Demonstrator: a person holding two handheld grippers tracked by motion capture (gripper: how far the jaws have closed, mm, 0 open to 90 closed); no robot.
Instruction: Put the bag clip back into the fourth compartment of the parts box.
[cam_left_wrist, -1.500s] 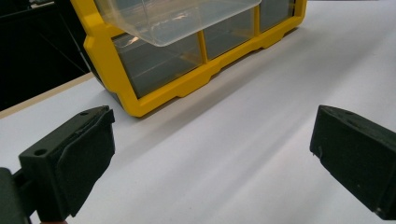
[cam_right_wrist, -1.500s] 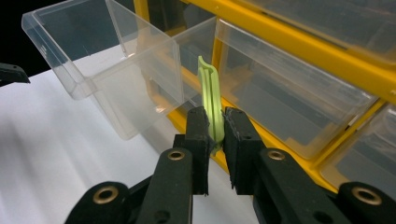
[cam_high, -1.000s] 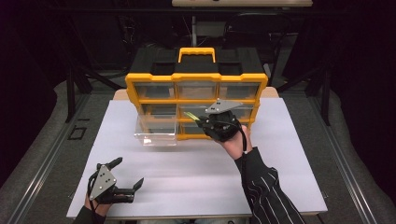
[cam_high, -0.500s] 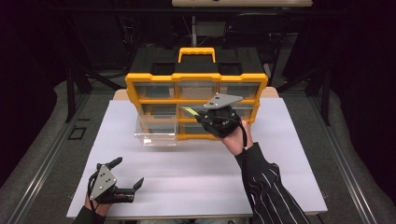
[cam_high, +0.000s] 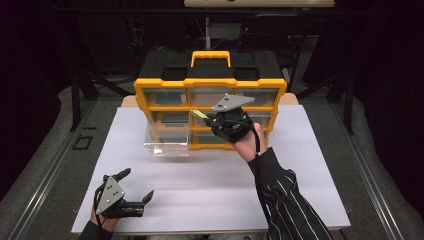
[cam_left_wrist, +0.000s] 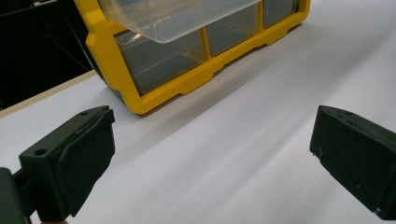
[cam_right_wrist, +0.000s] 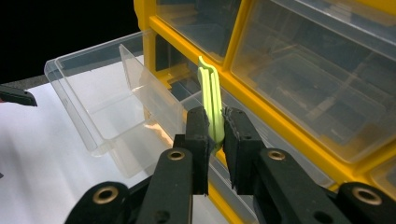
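Observation:
A yellow and black drawer cabinet (cam_high: 210, 82) stands at the back of the white table. One clear drawer (cam_high: 167, 140) at its lower left is pulled far out and looks empty. My right gripper (cam_high: 207, 118) hangs in front of the cabinet's middle row, shut on a thin light-green strip (cam_high: 199, 114). In the right gripper view the green strip (cam_right_wrist: 210, 93) sticks out beyond the right gripper (cam_right_wrist: 215, 126), over the edge of the pulled-out drawer (cam_right_wrist: 102, 102). My left gripper (cam_high: 136, 184) rests open near the table's front left, nothing between its fingers (cam_left_wrist: 84, 154).
The white tabletop (cam_high: 210, 190) spreads between the cabinet and the front edge. Other clear drawers (cam_right_wrist: 308, 79) in the cabinet are pushed in. In the left gripper view the cabinet's yellow frame (cam_left_wrist: 154, 95) lies ahead, some way beyond the left gripper (cam_left_wrist: 210, 154).
My right hand has risen a little with the green strip still in its jaws. The left hand has stayed where it was.

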